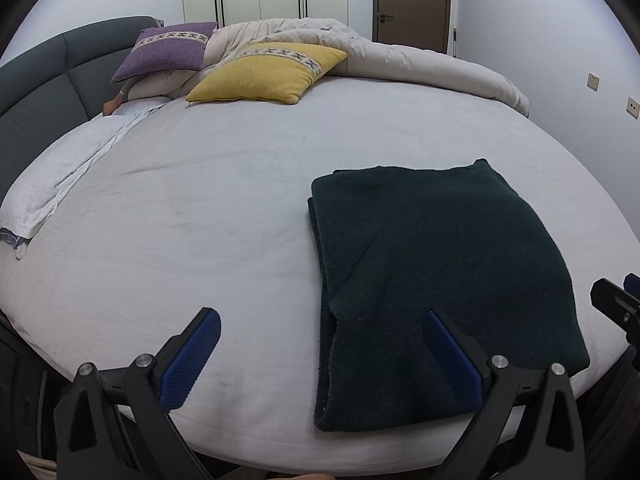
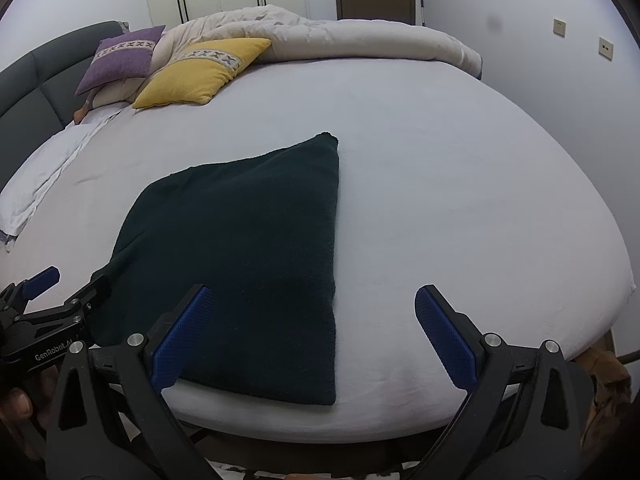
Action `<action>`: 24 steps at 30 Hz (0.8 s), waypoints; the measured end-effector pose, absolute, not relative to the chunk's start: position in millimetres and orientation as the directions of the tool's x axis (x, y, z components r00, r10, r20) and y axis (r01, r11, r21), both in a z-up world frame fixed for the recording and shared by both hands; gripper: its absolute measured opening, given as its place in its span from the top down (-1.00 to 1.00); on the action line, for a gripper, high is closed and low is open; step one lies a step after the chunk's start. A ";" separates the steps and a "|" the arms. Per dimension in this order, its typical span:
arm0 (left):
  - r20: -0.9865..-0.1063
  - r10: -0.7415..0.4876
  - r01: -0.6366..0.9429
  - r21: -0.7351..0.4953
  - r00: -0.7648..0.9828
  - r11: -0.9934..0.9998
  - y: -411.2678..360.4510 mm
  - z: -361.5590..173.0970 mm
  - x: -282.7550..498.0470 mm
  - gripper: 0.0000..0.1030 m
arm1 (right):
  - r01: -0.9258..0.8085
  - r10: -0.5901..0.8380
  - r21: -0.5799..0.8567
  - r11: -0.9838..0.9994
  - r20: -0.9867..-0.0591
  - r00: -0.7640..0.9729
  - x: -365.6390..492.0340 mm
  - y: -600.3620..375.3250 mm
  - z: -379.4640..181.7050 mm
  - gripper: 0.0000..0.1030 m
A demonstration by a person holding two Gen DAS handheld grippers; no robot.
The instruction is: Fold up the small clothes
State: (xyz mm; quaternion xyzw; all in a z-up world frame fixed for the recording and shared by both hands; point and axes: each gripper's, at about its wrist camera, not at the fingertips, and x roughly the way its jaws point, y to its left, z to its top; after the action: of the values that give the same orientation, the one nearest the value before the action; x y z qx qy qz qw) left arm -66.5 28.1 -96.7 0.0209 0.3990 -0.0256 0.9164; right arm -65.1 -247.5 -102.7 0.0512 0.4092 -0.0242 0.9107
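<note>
A dark green knitted garment lies folded into a rectangle on the bed's pale sheet, near the front edge. It also shows in the right wrist view. My left gripper is open and empty above the front edge, its right finger over the garment's near part. My right gripper is open and empty, its left finger over the garment's near corner. The left gripper also shows in the right wrist view, and the right gripper shows at the edge of the left wrist view.
A yellow pillow and a purple pillow lie at the far side beside a bunched beige duvet. A white folded towel lies at the left. A grey headboard stands at the left, wardrobes and a door behind.
</note>
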 end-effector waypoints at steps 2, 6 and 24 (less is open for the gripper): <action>-0.729 -0.031 0.064 0.017 0.684 0.998 28.0 -95.4 -67.1 -1.00 | 0.085 -0.003 0.072 0.994 -0.744 0.668 -66.7 -248.6 -99.7 -0.99; -0.724 -0.029 0.062 0.019 0.690 0.998 27.5 -93.5 -69.0 -1.00 | 0.081 -0.007 0.065 0.995 -0.738 0.674 -69.8 -247.6 -96.6 -0.99; -0.717 -0.033 0.059 0.011 0.697 0.998 29.9 -90.6 -67.1 -1.00 | 0.080 -0.011 0.059 0.995 -0.733 0.681 -77.2 -243.6 -93.0 -0.99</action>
State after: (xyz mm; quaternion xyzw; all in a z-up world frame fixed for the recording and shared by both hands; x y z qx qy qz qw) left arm -67.1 29.9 -90.6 0.0165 0.3887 -0.0250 0.9209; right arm -77.2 -243.6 -93.0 0.0428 0.3988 -0.0248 0.9157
